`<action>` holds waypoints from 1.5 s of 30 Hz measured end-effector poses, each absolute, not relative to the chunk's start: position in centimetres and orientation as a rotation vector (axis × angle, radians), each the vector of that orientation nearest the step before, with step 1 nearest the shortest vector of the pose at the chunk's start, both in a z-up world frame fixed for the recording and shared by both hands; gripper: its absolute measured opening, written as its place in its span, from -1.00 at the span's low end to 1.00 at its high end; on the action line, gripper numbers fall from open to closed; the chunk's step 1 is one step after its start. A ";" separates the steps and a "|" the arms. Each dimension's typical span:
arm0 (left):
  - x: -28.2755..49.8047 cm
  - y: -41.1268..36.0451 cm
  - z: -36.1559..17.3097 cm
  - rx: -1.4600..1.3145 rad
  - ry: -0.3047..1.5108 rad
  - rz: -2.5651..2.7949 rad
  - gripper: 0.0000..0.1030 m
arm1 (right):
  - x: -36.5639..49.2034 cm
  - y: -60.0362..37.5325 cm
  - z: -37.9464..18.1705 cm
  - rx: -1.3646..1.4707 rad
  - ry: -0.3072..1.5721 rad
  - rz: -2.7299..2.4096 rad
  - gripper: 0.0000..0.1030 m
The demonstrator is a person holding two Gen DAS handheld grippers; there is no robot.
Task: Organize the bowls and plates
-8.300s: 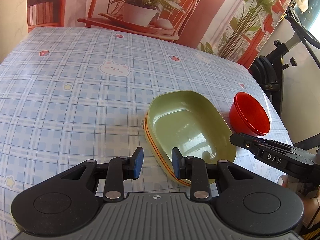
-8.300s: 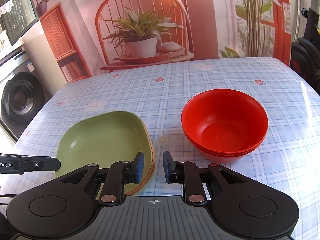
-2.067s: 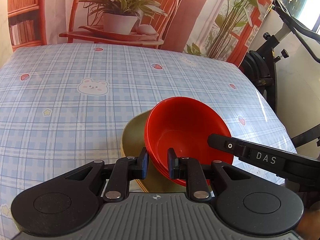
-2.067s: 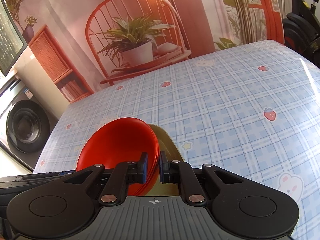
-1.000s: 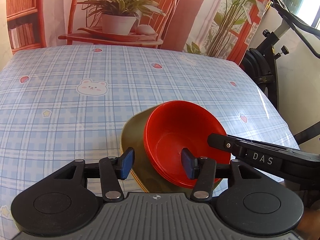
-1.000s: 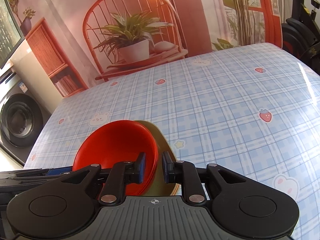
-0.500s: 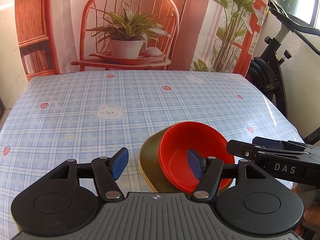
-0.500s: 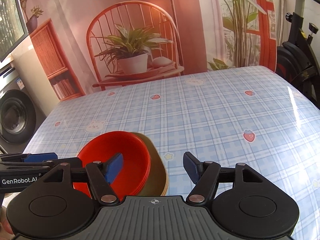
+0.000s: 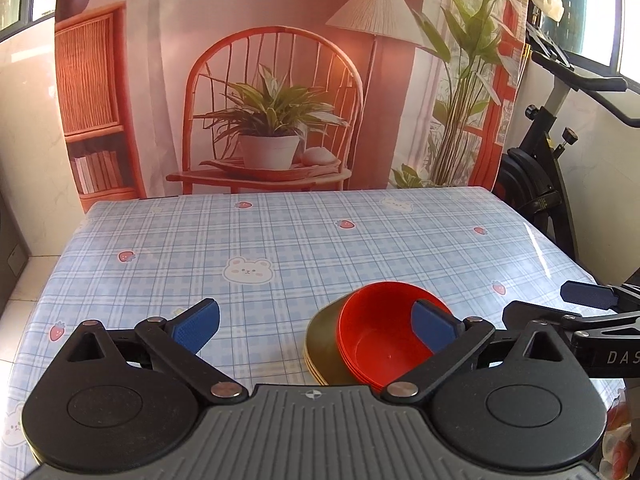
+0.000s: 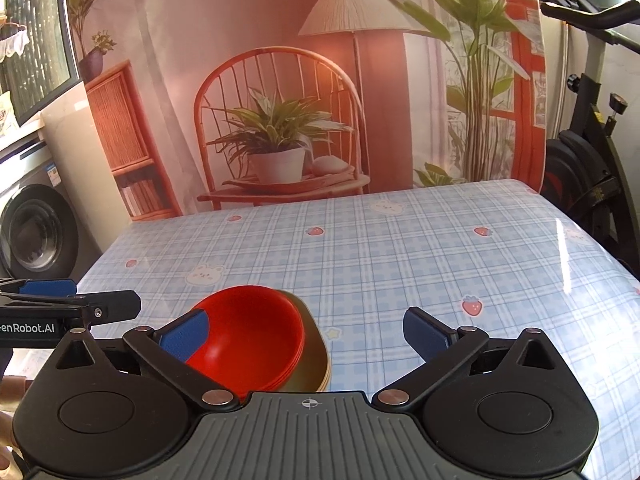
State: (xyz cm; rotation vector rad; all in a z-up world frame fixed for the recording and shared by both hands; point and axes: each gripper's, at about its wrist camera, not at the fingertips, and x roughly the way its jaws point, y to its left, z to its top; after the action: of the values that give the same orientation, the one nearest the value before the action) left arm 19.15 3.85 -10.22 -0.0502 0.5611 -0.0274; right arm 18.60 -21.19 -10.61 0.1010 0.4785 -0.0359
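While red bowls sit in plates, left gripper wide apart, right gripper likewise, both raised.

Your bowls sit nested inside the plates, and that one stack rests on the tabletop near its front edge. From your left tongs the stack lies ahead and to the right, partly behind the right-hand finger; from your right tongs it lies ahead and to the left, partly behind the left-hand finger. So the stack sits between your two tools, with each tool's tip showing at the other's side. Behind the tabletop hangs a backdrop. An exercise bike stands off the tabletop's right side, and a washing machine off its left.
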 end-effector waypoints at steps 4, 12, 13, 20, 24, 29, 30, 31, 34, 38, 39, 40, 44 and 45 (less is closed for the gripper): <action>17.3 3.9 -8.7 -0.058 0.516 -0.030 1.00 | 16.7 -21.4 -9.2 0.102 0.438 -0.043 0.99; 12.8 3.1 -4.5 -0.025 0.391 0.003 0.99 | 13.0 -20.6 -5.2 0.092 0.359 -0.043 0.99; 12.1 2.8 -3.8 -0.009 0.365 0.011 0.99 | 12.4 -20.4 -4.6 0.089 0.348 -0.042 0.99; 7.1 0.5 0.3 0.080 0.230 0.078 0.99 | 8.1 -19.3 -0.5 0.082 0.271 -0.039 0.99; 4.3 -0.2 2.4 0.059 0.186 0.047 0.99 | 5.1 -18.9 1.6 0.072 0.218 -0.045 0.99; 3.0 -0.8 4.0 0.048 0.152 0.040 0.99 | 2.2 -19.1 3.7 0.060 0.151 -0.051 0.99; 2.9 -0.9 4.2 0.042 0.152 0.040 0.99 | 1.7 -19.4 3.9 0.062 0.142 -0.054 0.99; 2.9 -0.9 4.3 0.034 0.156 0.035 0.99 | 1.5 -19.6 4.1 0.068 0.138 -0.058 0.99; 3.1 -0.8 4.2 0.012 0.174 0.021 0.99 | 1.1 -20.0 4.2 0.080 0.134 -0.065 1.00; 3.0 -0.7 4.0 0.005 0.187 0.021 0.99 | 0.6 -20.0 4.1 0.077 0.137 -0.067 1.00; 3.0 -0.6 3.9 0.005 0.188 0.020 0.99 | 0.6 -20.0 4.1 0.077 0.137 -0.068 1.00; 3.0 -0.5 3.8 0.005 0.189 0.020 0.99 | 0.6 -20.0 4.1 0.078 0.138 -0.069 0.99; 3.0 -0.5 3.8 0.012 0.188 0.025 0.99 | 0.8 -20.0 4.0 0.078 0.142 -0.068 1.00; 3.0 -0.5 3.8 0.014 0.189 0.027 0.99 | 0.7 -20.0 4.0 0.077 0.144 -0.067 0.99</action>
State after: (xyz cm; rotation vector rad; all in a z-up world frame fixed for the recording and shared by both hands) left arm 3.03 -0.54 3.80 0.0144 0.1888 0.0270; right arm 0.72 -19.97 3.96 0.0768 0.1435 -0.0670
